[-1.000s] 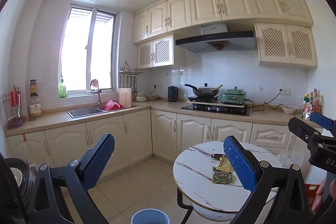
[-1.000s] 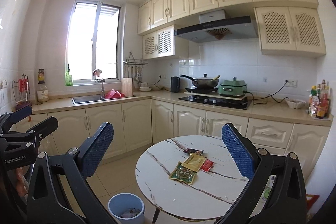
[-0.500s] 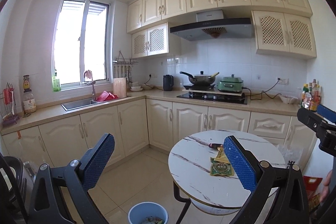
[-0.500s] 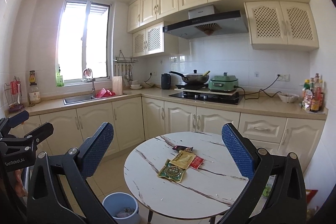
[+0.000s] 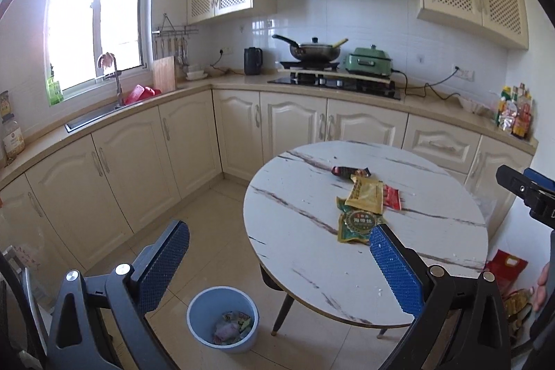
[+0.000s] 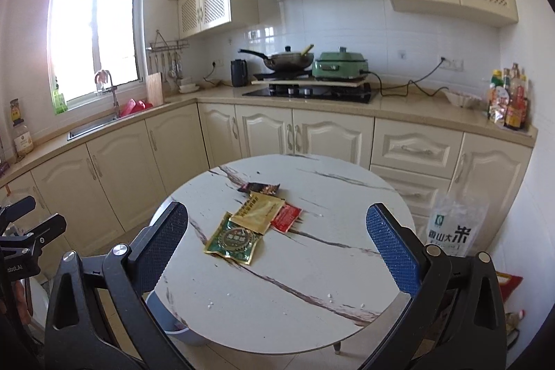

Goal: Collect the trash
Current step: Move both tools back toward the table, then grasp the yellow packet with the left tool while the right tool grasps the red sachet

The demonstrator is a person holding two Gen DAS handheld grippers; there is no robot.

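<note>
Several snack wrappers lie on a round white marble-look table (image 5: 298,241) (image 6: 277,293): a green packet (image 5: 359,226) (image 6: 233,240), a yellow packet (image 5: 366,195) (image 6: 258,212), a red sachet (image 5: 392,196) (image 6: 286,217) and a dark wrapper (image 5: 348,171) (image 6: 260,188). A light blue bin (image 5: 223,319) with trash inside stands on the floor left of the table; only its rim (image 6: 163,318) shows under the table's edge in the right wrist view. My left gripper (image 5: 279,243) is open and empty, short of the table. My right gripper (image 6: 277,229) is open and empty above the table's near side.
Cream cabinets and a counter run along the back with a sink (image 5: 97,118), kettle (image 5: 252,60), wok on a hob (image 5: 314,51) and a green cooker (image 5: 371,61). A rice bag (image 6: 456,227) and red bags (image 5: 504,269) stand on the floor right of the table.
Both grippers have tilted down and moved closer to the table. The wrappers and the bin now show larger and lower in both views. Both stay open.
</note>
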